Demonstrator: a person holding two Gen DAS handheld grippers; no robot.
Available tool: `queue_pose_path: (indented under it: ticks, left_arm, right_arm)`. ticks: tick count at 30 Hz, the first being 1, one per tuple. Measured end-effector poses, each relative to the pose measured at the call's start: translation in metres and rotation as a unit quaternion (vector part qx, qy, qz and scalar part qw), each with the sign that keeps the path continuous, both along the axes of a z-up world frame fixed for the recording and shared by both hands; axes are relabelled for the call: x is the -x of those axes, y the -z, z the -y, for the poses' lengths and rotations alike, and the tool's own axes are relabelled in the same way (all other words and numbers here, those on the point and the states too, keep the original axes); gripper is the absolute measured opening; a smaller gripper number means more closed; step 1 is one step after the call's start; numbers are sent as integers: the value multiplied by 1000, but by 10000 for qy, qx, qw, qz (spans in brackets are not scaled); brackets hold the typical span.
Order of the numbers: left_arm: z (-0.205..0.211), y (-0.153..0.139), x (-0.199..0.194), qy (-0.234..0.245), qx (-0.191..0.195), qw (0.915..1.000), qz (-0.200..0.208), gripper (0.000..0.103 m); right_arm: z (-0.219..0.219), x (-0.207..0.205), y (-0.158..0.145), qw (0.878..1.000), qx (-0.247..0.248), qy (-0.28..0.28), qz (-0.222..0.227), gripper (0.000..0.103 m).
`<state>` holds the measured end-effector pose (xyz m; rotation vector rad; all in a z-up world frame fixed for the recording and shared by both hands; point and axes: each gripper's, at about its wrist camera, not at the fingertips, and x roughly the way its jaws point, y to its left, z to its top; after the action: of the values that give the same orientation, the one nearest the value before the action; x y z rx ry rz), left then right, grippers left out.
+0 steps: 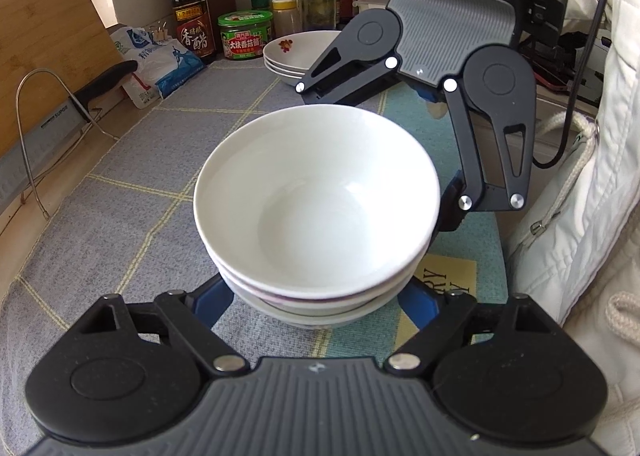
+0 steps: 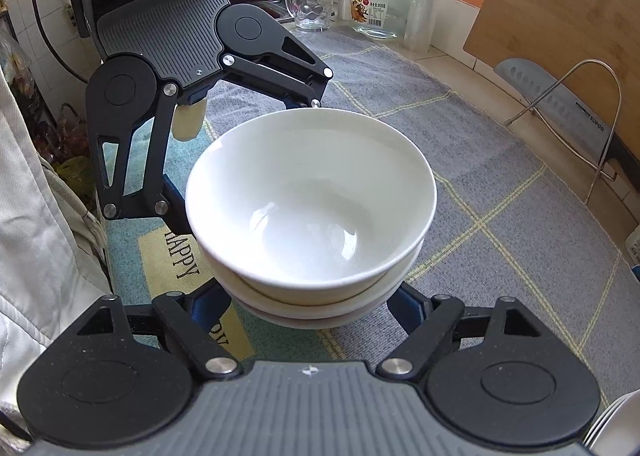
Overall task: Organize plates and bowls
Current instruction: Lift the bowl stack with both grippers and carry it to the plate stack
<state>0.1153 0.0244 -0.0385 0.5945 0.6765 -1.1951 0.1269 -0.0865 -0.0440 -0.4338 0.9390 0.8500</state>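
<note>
Bowls nested empty in a stack, clasped from opposite sides between both grippers' wide-set jaws.

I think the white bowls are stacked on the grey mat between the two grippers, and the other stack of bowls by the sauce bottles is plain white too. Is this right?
Not quite. The white bowls are stacked on the grey mat, but the other stack by the sauce bottles is not plain: its top bowl has a red flower pattern inside, as the left wrist view shows.
</note>
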Motion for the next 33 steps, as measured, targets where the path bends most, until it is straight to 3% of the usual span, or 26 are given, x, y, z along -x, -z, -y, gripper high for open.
queue_pose_path:
  ticks: [19, 33]
  left_arm:
    - [14, -14, 2, -128, -15, 9999, 0, 88]
    - [98, -30, -1, -384, 107, 9991, 162, 88]
  right_arm:
    - [9, 0, -13, 10000, -8, 22, -20, 87]
    - [94, -10, -42, 9998, 30, -138, 156, 87]
